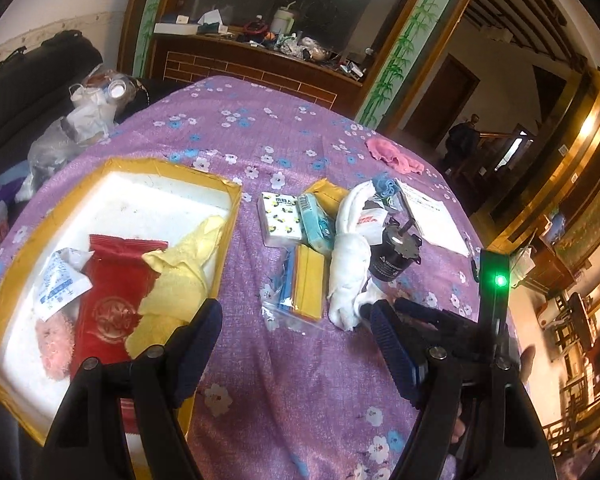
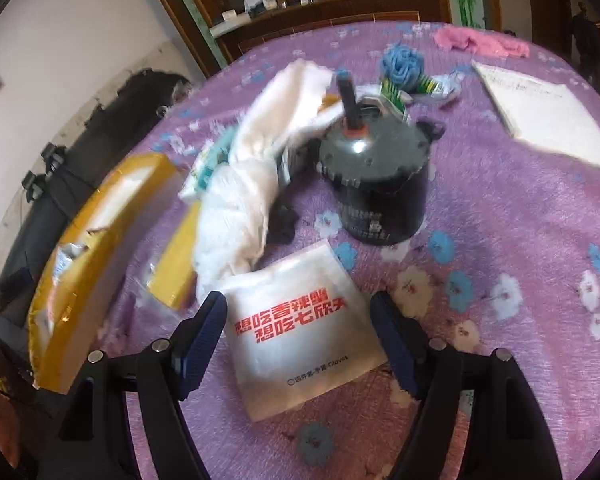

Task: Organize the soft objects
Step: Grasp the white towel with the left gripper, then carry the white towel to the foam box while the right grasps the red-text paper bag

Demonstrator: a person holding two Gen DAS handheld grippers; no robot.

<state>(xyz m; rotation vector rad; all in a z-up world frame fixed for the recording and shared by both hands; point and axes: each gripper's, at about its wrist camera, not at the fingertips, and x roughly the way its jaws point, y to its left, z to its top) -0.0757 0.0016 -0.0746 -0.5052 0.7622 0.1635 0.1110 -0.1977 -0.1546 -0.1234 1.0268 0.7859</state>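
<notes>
A purple tablecloth (image 1: 284, 128) strewn with white and blue blossoms carries a yellow-rimmed white tray (image 1: 232, 216) holding a red packet (image 1: 112, 292) and yellow cloth (image 1: 180, 276); at its 3 o'clock, a white towel (image 1: 350, 256), black motor (image 2: 380, 184), pink cloth (image 1: 394, 156) and red-lettered white packet (image 2: 300, 332).
</notes>
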